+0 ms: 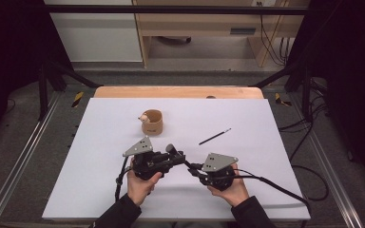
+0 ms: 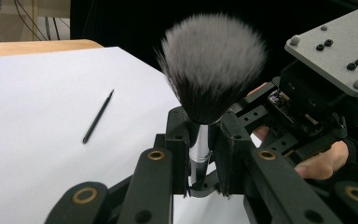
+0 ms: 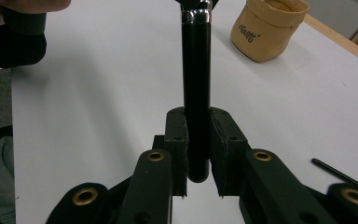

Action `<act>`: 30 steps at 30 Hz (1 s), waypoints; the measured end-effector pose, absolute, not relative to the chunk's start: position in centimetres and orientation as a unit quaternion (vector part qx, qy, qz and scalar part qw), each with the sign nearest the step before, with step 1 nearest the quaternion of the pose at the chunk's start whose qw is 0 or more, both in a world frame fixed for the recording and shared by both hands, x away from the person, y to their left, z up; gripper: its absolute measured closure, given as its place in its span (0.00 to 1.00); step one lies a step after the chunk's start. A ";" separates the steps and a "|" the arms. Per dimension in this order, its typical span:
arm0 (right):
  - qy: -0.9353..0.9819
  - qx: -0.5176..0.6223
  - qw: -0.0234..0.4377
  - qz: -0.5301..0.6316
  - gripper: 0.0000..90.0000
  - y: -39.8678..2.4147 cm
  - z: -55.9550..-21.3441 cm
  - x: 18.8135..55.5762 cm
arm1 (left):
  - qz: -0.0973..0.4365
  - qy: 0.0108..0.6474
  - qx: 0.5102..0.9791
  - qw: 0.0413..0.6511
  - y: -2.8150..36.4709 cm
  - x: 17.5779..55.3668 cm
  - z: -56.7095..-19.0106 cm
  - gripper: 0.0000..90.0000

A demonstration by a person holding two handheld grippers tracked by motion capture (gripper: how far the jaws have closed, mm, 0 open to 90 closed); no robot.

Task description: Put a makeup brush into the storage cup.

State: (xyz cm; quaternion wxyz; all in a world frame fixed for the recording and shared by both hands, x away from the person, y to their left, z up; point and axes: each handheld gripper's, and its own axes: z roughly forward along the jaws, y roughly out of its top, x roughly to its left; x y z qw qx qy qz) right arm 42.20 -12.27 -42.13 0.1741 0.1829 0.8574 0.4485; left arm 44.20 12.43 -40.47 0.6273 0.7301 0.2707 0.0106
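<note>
Nearest the table's front edge, the person's two hands are holding the grippers close together, jaws pointing toward each other. The right gripper (image 3: 198, 154) is clamping the lower end of the makeup brush's (image 3: 196, 84) black handle, its jaws pressing on both sides of it. The left gripper (image 2: 200, 154) is gripping the same brush higher up — its jaws are closing on the silver ferrule just below the bristles, which are fanning out dark at the base and pale grey at the tips. In the high view the brush (image 1: 171, 149) is spanning the gap between the left gripper (image 1: 175, 157) and the right gripper (image 1: 192, 167), lifted off the white table cover (image 1: 100, 142). Farther out, to the right, a thin black pencil (image 1: 215, 136) is lying flat on the cover — and beyond the left gripper a small tan pouch (image 1: 152, 122) is standing upright, well apart from both hands.
</note>
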 end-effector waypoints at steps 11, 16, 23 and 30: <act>0.841 0.211 0.186 0.463 0.56 -12.8 -41.4 42.2 | 0.041 0.281 0.733 0.619 13.6 44.2 -39.8 0.85; 0.826 0.239 0.199 0.469 0.41 -13.4 -40.9 42.2 | 0.054 0.288 0.733 0.614 14.2 44.3 -39.6 0.85; 0.809 0.279 0.202 0.476 0.27 -14.4 -40.5 42.5 | 0.062 0.298 0.734 0.607 14.8 44.4 -39.4 0.85; 0.792 0.313 0.210 0.480 0.19 -15.7 -40.1 42.8 | 0.068 0.308 0.734 0.601 15.7 44.5 -39.2 0.85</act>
